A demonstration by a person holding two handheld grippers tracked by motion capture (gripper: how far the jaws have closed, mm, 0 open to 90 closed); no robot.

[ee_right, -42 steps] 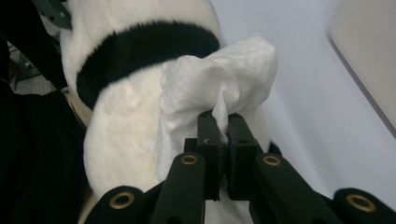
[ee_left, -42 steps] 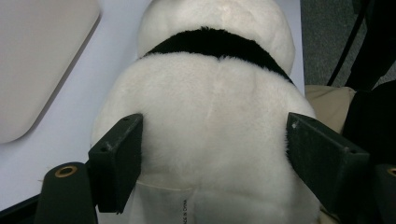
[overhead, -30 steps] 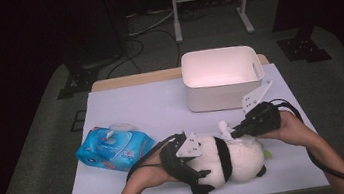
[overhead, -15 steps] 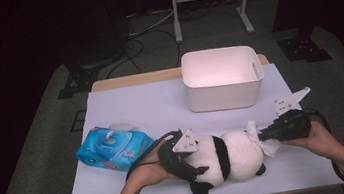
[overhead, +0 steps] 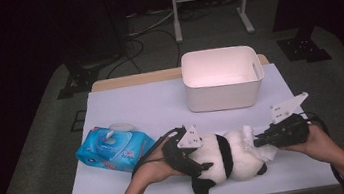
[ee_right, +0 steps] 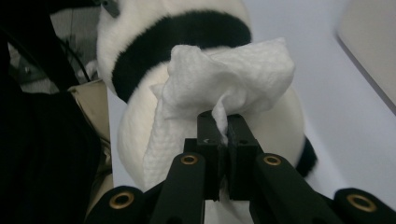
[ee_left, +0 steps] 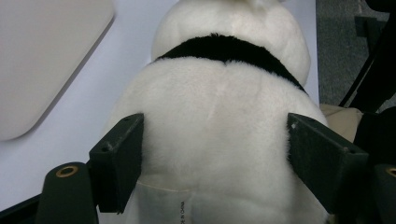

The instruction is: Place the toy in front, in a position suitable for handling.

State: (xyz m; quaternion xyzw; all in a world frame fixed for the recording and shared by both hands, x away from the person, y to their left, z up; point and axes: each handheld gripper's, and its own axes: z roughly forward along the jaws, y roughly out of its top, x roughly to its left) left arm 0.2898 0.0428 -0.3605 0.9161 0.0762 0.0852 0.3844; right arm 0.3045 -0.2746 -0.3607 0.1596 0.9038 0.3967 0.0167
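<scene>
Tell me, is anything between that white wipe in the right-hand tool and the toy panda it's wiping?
Nothing visible. The right gripper is shut on the wet wipe, which lies right against the plush panda. The left gripper clamps the panda's body from the other end.

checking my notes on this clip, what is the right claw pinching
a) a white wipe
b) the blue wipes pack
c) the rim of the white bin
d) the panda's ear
a: the right claw is shut on a crumpled white wipe, held against the plush panda.

Left gripper [overhead: 183, 152] fingers spread wide; right gripper [overhead: 260, 141] fingers pinched together.
</scene>
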